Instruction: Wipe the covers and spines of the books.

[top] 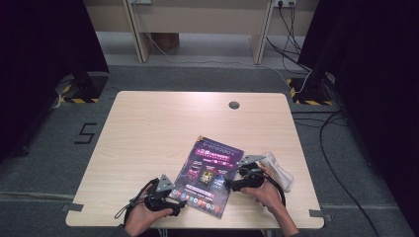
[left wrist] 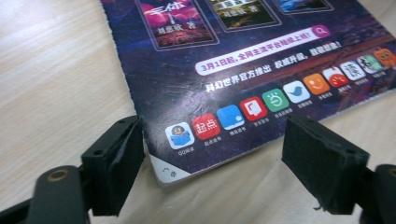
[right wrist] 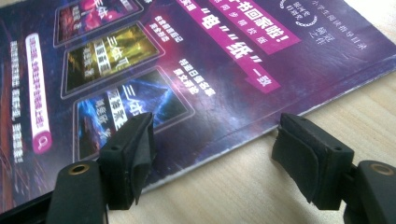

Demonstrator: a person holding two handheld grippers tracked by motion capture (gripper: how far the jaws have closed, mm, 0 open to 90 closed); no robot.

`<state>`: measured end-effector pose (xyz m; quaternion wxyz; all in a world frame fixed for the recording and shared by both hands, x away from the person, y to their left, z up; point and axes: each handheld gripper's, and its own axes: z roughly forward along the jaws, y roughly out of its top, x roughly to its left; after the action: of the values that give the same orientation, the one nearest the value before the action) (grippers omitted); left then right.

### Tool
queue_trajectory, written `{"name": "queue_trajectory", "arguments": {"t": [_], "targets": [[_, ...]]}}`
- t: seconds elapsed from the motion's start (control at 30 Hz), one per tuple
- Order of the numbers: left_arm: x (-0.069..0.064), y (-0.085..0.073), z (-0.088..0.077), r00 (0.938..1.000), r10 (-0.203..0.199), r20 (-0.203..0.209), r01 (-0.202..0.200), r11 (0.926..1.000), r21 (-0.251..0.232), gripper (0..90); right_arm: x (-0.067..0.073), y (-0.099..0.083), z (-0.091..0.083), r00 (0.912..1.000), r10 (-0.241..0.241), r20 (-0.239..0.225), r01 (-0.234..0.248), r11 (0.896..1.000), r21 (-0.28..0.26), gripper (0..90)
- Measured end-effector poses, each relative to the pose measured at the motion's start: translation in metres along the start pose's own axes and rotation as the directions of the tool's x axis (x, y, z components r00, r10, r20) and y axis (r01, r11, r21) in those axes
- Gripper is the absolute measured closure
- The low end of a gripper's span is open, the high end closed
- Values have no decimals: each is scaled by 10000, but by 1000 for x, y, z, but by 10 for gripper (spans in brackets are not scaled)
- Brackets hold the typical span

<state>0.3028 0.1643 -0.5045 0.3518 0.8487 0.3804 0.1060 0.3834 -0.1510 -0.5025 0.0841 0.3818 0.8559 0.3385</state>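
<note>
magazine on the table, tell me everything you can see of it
The magazine is thin and glossy, its dark purple cover printed with pink banners, Chinese text, three framed pictures and a row of coloured app icons along its bottom edge. It lies flat and closed on the light wooden table, near the front edge, turned askew. The cover looks slightly creased. The open left hand-held gripper straddles its lower corner; the open right hand-held gripper straddles its side edge.

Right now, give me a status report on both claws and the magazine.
Left claw open at magazine corner. Right claw open at its right edge. Magazine flat on table. White cloth beside right hand, not blocking.
</note>
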Motion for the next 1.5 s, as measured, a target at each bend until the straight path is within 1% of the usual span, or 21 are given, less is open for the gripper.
{"name": "queue_trajectory", "arguments": {"t": [0.07,0.2,0.33,0.43,0.57,0.67,0.7,0.73,0.8,0.83,0.93,0.97,1.03,1.1,1.2,1.23,1.27,1.3,1.37,1.4,1.5], "targets": [[-2,0,0,10000,44,75,-44,10000,-4,202,-1,0,1,9999,-46,-97,46,10000,-63,283],[-9,-1,1,9996,133,235,-135,9999,82,201,-2,3,3,9999,-88,62,88,10000,9,268],[-16,-1,4,9990,264,367,-270,9995,170,201,-7,8,6,9998,75,184,-75,10000,16,262],[-20,-1,4,9984,344,459,-349,9993,108,204,-10,10,8,9996,182,201,-181,9998,-32,263],[-26,1,5,9966,546,624,-552,9984,86,215,-14,15,11,9995,88,319,-89,10000,3,257],[-29,1,6,9955,619,716,-629,9979,119,215,-15,20,15,9991,143,392,-144,9999,-1,250],[-29,1,7,9953,653,718,-662,9977,104,217,-17,22,16,9991,95,420,-94,10000,-22,249],[-29,2,7,9951,674,723,-682,9976,98,223,-18,23,18,9991,164,402,-163,9999,-27,249],[-29,2,7,9952,647,736,-655,9978,89,230,-18,24,19,9987,247,440,-247,9997,-9,250],[-29,2,6,9952,650,728,-656,9978,63,233,-18,25,18,9988,203,455,-204,9998,6,252],[-28,3,4,9960,548,707,-534,9983,-219,254,-16,25,16,9983,149,563,-149,9999,-3,277],[-27,3,3,9961,556,686,-533,9979,-355,251,-15,25,14,9973,127,721,-127,9999,-7,278],[-24,4,1,9968,607,527,-576,9966,-594,234,-14,25,7,9945,-137,1042,153,9998,-144,284],[-20,4,1,9976,503,479,-467,9961,-744,231,-13,24,0,9924,-202,1217,231,9995,-221,281],[-12,3,1,9987,378,349,-350,9964,-776,214,-15,20,-9,9940,-67,1094,119,9988,-468,255],[-10,2,0,9991,321,270,-299,9964,-794,201,-16,19,-11,9936,-114,1124,174,9985,-518,244],[-8,2,-1,9993,286,222,-267,9961,-846,192,-17,17,-14,9924,-171,1217,244,9980,-584,241],[-6,2,-1,9995,263,177,-245,9953,-937,192,-18,16,-16,9920,-124,1259,198,9981,-579,237],[-4,3,-3,9997,239,89,-228,9931,-1151,191,-21,13,-22,9875,-277,1552,386,9970,-677,236],[-3,3,-4,9997,218,61,-208,9923,-1221,189,-21,12,-25,9862,-254,1634,374,9968,-709,236],[0,3,-4,9998,196,-22,-197,9916,-1276,182,-24,7,-33,9808,-224,1937,363,9970,-683,241]]}}
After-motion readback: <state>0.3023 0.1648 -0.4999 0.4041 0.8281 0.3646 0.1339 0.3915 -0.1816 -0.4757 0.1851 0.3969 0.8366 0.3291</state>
